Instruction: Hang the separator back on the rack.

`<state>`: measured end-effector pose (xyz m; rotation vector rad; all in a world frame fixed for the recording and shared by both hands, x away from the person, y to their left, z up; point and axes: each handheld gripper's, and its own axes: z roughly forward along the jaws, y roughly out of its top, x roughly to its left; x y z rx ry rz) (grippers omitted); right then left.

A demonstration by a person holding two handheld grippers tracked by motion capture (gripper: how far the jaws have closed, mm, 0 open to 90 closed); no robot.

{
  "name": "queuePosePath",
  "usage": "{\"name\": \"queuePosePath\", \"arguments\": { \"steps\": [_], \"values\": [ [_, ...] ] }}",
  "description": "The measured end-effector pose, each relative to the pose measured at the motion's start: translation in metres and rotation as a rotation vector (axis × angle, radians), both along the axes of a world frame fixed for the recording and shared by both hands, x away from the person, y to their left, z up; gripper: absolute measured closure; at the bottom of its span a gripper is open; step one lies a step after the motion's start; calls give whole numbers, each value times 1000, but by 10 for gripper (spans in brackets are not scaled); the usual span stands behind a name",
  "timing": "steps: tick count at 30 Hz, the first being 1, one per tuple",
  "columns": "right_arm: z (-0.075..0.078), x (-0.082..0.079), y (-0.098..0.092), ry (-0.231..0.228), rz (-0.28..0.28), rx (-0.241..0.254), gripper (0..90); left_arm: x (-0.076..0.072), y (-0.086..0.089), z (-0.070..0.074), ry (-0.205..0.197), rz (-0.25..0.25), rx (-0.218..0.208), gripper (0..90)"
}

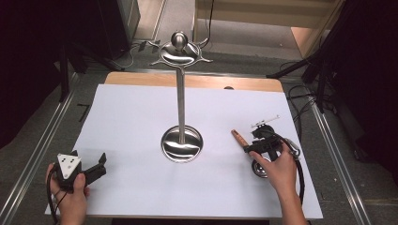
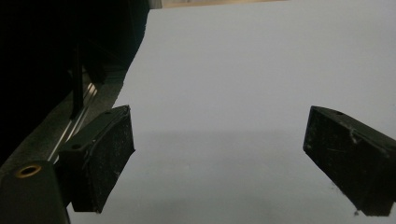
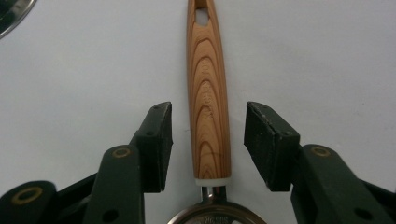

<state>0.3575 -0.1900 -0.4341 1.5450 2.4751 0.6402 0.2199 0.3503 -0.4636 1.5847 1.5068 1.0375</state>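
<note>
— What lies ahead of the left tool point(image 2: 217, 161)?
— Its two black jaws stand wide apart with nothing between them, over a plain white sheet point(image 2: 243, 70).
— And off to the side?
— A metal rail point(image 2: 77, 128) runs along the sheet's left edge, dark beyond.

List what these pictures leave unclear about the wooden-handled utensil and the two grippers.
- Wooden-handled utensil: its metal head is cut off by the bottom edge of the right gripper view; in the high view the right gripper and hand cover it.
- Right gripper: jaws flank the handle with gaps on both sides, not gripping.
- Left gripper: open over the white sheet; its body is cut off by the bottom edge of the left gripper view.
- Lettering on the head: too small to read.
</note>
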Motion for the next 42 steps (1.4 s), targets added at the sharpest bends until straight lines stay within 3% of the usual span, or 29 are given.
{"name": "queuePosePath", "arguments": {
  "steps": [12, 22, 29, 35, 38, 40, 42],
  "values": [
    [-5, 17, 14, 81, 8, -48, 566, 0, 0, 0, 0, -2, -3, 94],
    [-12, 28, 26, 134, 9, -143, 663, 0, -1, 0, 2, 0, 11, 95],
    [-13, 30, 28, 158, -19, -142, 676, 0, -1, 0, 4, 4, 8, 95],
    [-13, 29, 29, 150, -33, -147, 687, 0, -1, 0, 5, -4, 8, 95],
    [-12, 29, 34, 146, -37, -176, 694, 0, -1, 0, 2, -7, 5, 95],
    [-12, 27, 36, 130, -25, -199, 695, 0, 0, 0, 2, -11, 3, 96],
    [-12, 26, 34, 120, -12, -190, 696, 0, 0, 0, 5, -9, 0, 96]
  ]
}}
